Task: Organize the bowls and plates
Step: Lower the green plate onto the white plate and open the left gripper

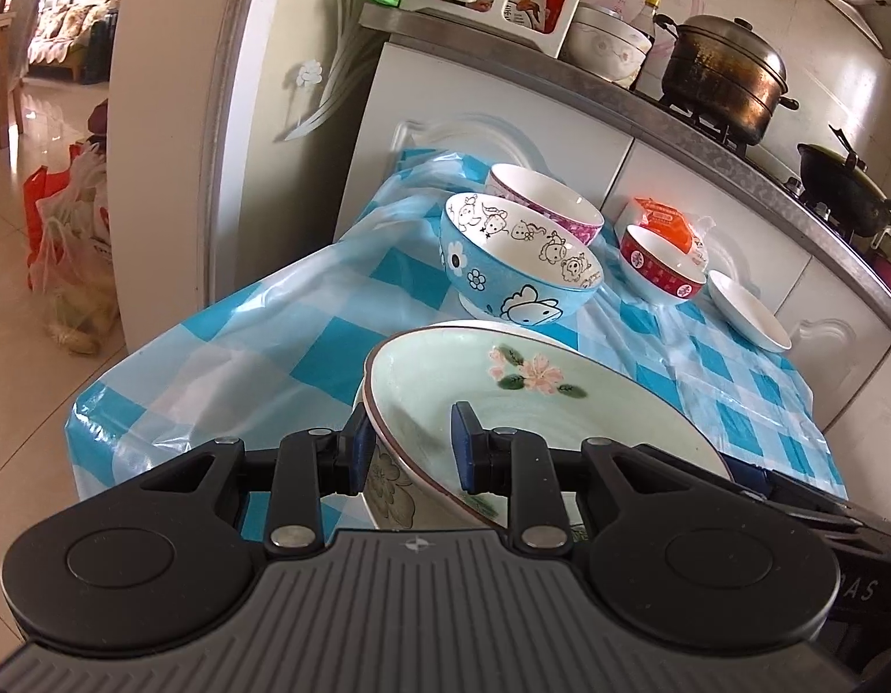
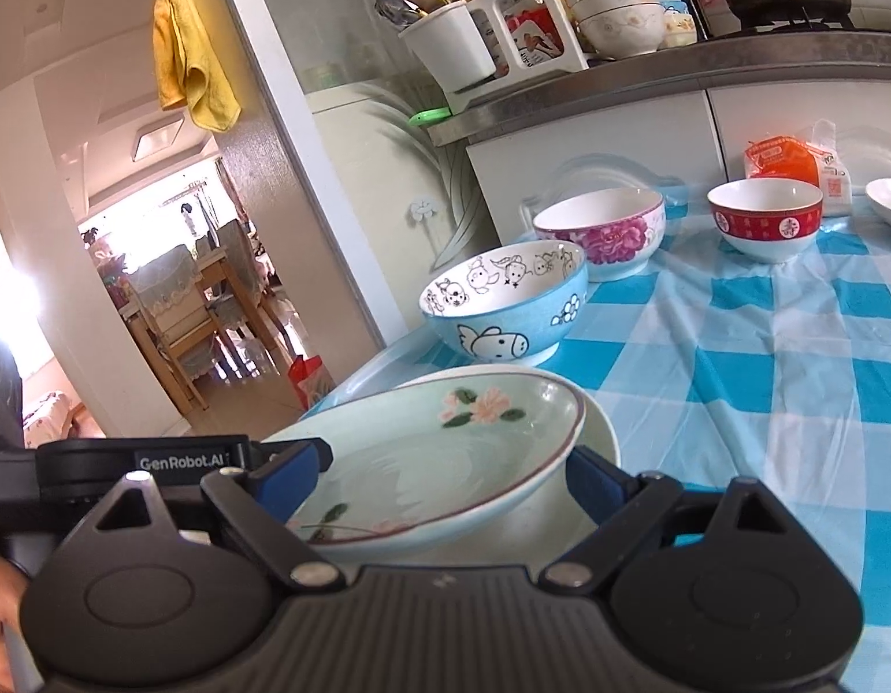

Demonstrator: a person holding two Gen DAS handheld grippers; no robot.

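A pale green plate [image 1: 538, 416] [image 2: 422, 450] with pink flowers is tilted over a white bowl [image 1: 388, 485] [image 2: 604, 433] at the table's near corner. My left gripper [image 1: 412, 453] is shut on the plate's near rim, one pad outside and one inside. My right gripper [image 2: 445, 468] stands wide, with its pads against the plate's two sides. One of its fingers [image 1: 749, 470] shows at the plate's right edge. Whether the plate rests on the bowl is hidden.
On the blue-check tablecloth [image 1: 272, 335] [image 2: 763, 375] behind stand a blue cartoon bowl [image 1: 520, 265] [image 2: 503, 312], a pink-flower bowl [image 1: 552, 205] [image 2: 601, 231], a red-band bowl [image 1: 662, 268] [image 2: 766, 219] and a small white plate [image 1: 746, 312]. An orange packet [image 1: 665, 219] leans against white cabinets.
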